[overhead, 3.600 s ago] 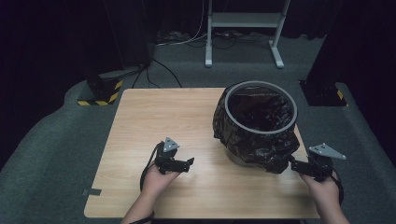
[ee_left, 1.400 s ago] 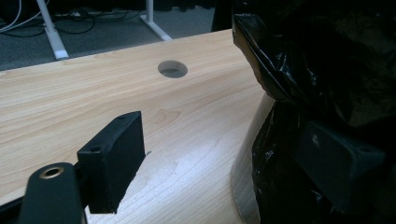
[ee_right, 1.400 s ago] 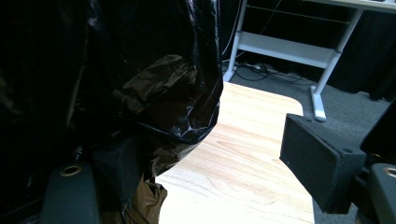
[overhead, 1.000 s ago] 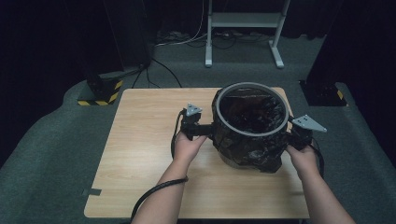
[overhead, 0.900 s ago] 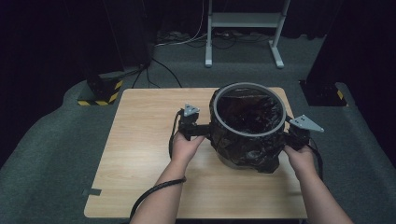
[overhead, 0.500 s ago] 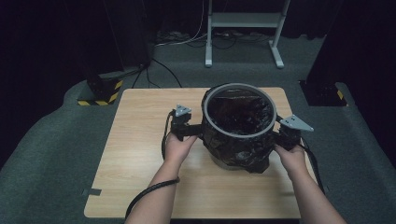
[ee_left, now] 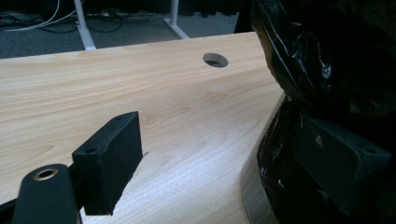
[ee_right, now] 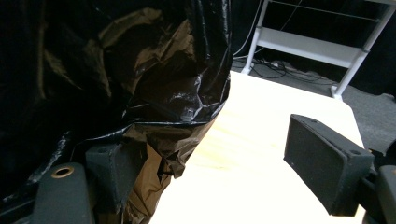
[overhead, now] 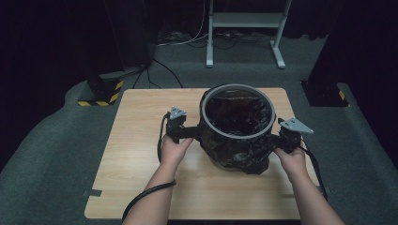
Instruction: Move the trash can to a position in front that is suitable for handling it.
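A recording studio or lab set up for filming handwork. Black curtains (overhead: 56, 42) close off the space on every side, and grey carpet (overhead: 51, 154) covers the floor. A bare light-wood table (overhead: 141, 140) stands alone in the middle, with a round cable hole (ee_left: 215, 59) in its top, far ahead of the left gripper's fingers (ee_left: 112, 161). Beyond the table stands a white metal stand (overhead: 244, 28) with loose cables (overhead: 187, 40) on the floor around its feet. Black posts rest on bases edged with yellow-and-black hazard tape (overhead: 101, 96). There are no household furnishings.
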A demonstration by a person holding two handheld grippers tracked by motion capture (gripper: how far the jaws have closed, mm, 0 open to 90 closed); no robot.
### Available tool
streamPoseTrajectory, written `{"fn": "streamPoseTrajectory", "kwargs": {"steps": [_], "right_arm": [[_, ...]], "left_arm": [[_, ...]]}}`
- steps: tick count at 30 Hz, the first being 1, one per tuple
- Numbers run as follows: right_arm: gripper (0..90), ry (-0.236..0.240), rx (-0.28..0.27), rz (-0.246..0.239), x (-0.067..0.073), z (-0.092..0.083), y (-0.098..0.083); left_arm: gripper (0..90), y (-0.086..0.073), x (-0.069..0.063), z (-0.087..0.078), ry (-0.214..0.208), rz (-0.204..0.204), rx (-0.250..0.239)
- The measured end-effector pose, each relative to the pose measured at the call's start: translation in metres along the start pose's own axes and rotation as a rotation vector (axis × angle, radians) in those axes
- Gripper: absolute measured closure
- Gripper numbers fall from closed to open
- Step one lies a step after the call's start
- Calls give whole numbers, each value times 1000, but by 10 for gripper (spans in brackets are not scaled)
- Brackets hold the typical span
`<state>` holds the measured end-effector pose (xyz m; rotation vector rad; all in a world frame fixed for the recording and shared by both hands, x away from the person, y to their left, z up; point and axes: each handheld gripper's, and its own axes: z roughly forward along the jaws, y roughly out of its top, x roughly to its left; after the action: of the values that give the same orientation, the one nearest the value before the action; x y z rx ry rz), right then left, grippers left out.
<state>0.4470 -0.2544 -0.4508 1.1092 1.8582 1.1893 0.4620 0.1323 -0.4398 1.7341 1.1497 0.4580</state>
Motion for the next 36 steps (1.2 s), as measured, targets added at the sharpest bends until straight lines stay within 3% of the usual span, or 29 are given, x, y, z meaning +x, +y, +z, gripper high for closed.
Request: {"fn": "streamPoseTrajectory", "kwargs": {"steps": [5,9,14,17,28,34,36], "right_arm": [[205,8,-4,8,1,0,-1],[240,4,-13,27,4,1,-3],[263,7,-15,44,6,4,-4],[233,4,-6,23,7,4,-4],[177,-54,25,0,-9,-17,-8],[171,-78,56,13,-16,-35,-22],[168,-78,94,21,-15,-42,-34]], "left_arm": [[152,-2,-1,-1,-9,-5,3],[152,-2,-6,1,-18,20,3],[155,-3,-5,1,-18,19,2],[149,-4,-3,0,-11,20,4],[147,-15,11,-24,10,33,10],[143,-34,23,-42,32,54,68],[144,-46,29,-52,51,76,125]]}}
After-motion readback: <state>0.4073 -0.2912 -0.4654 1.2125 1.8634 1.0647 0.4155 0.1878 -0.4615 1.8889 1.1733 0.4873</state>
